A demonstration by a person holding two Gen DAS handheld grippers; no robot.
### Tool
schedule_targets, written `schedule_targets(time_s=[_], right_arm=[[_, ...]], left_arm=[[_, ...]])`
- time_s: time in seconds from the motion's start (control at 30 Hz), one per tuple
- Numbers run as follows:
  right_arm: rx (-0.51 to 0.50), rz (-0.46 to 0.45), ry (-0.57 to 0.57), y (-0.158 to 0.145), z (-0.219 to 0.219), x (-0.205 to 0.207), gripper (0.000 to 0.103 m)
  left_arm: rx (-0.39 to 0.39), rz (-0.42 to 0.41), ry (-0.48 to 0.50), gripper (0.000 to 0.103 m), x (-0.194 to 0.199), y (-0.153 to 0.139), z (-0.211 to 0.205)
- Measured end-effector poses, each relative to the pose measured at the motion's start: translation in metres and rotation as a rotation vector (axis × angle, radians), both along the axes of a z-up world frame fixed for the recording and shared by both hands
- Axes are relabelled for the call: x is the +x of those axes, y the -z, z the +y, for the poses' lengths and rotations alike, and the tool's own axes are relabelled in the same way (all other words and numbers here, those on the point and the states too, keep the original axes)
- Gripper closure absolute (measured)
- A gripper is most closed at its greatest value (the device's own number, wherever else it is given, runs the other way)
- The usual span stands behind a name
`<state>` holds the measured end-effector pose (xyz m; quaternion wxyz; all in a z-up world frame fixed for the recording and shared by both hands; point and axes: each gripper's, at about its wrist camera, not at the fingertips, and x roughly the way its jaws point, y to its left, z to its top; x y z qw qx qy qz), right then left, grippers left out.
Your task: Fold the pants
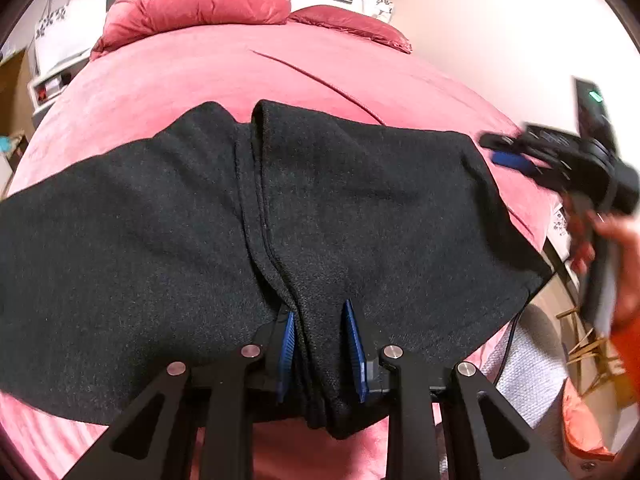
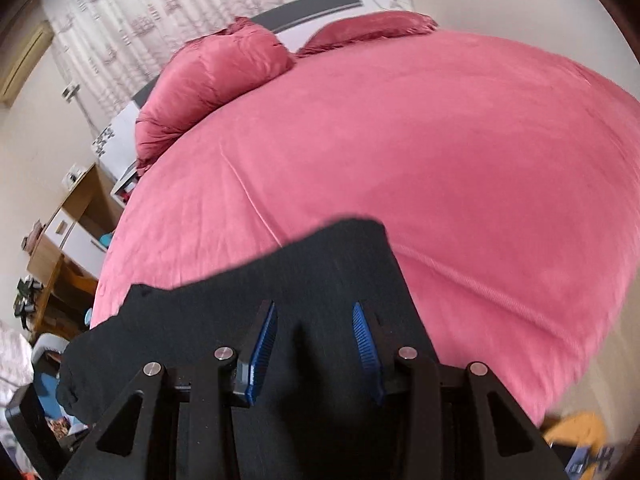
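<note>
Blue ribbed pads of the left claw (image 1: pixel 320 354) grip a bunched fold of the black pants (image 1: pixel 160 240) at the near edge. The right claw (image 2: pixel 316 354) stands spread apart over the same dark cloth, its fingers clasping nothing visible; in the left view it appears blurred beside the garment's right end. The pants lie spread crosswise on the pink bed (image 1: pixel 200 76), with two pink pillows (image 1: pixel 196 4) well beyond.
</note>
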<state>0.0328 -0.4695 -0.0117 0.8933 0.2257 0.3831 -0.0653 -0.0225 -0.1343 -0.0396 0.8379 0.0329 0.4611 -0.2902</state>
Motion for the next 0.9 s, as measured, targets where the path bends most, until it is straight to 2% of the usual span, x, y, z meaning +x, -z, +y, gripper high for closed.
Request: schedule_targets(time_s=[0.13, 0.2, 0.33, 0.43, 0.53, 0.57, 0.63, 0.67, 0.77, 0.8, 0.9], right_arm=[[-0.05, 0.081, -0.043, 0.021, -0.003, 0.047, 0.063], [-0.091, 0.156, -0.009, 0.041, -0.009, 0.059, 0.082], [-0.043, 0.084, 0.063, 0.055, -0.025, 0.053, 0.095], [-0.025, 0.03, 0.069, 0.048, -0.025, 0.036, 0.095], [0.038, 0.01, 0.08, 0.036, -0.03, 0.008, 0.09], [0.038, 0.021, 0.07, 0.033, -0.03, 0.001, 0.083], [-0.03, 0.074, 0.024, 0.033, -0.023, -0.017, 0.079], [-0.078, 0.104, 0.015, 0.033, -0.024, -0.024, 0.078], [-0.148, 0.174, 0.002, 0.044, -0.022, -0.053, 0.065], [-0.146, 0.185, 0.006, 0.047, -0.022, -0.062, 0.059], [-0.067, 0.151, 0.068, 0.052, -0.028, -0.094, 0.049]], left_arm=[[0.026, -0.042, 0.029, 0.078, -0.006, -0.001, -0.013], [0.041, -0.068, 0.043, 0.078, 0.0, -0.003, -0.022], [0.08, -0.098, 0.038, 0.078, 0.001, -0.004, -0.035], [0.089, -0.07, 0.033, 0.075, 0.005, 0.006, -0.034], [0.097, -0.1, 0.036, 0.061, 0.011, 0.008, -0.034], [0.101, -0.112, 0.038, 0.058, 0.009, 0.01, -0.032], [0.104, -0.136, 0.035, 0.049, 0.003, 0.012, -0.028], [0.098, -0.143, 0.038, 0.049, 0.0, 0.013, -0.023], [0.081, -0.156, 0.042, 0.045, -0.007, 0.016, -0.01], [0.083, -0.166, 0.045, 0.043, -0.009, 0.016, -0.01], [0.093, -0.195, 0.058, 0.042, -0.015, 0.021, -0.004]])
